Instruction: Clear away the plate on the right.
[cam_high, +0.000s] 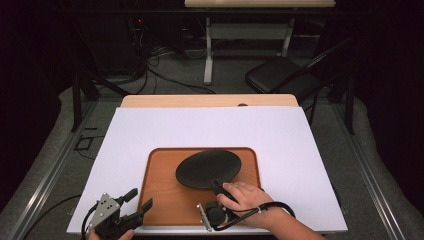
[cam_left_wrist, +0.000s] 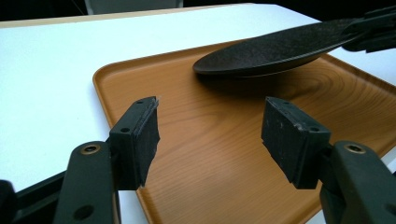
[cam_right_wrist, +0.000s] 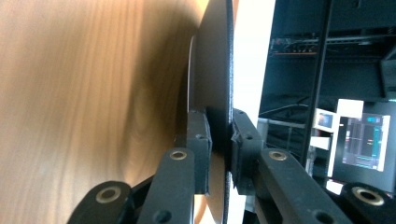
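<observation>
A black round plate is tilted above the brown wooden tray, its far edge low and its near edge lifted. My right gripper is shut on the plate's near rim, the hand turned on its side. In the right gripper view the plate stands edge-on between the two pads, with my right gripper clamped on it. My left gripper is open at the tray's front left corner. In the left gripper view its fingers stand wide apart over the tray, with the plate raised beyond.
The tray lies on a white sheet that covers a wooden table. A black chair and a table leg stand beyond the far edge. Cables run over the grey floor.
</observation>
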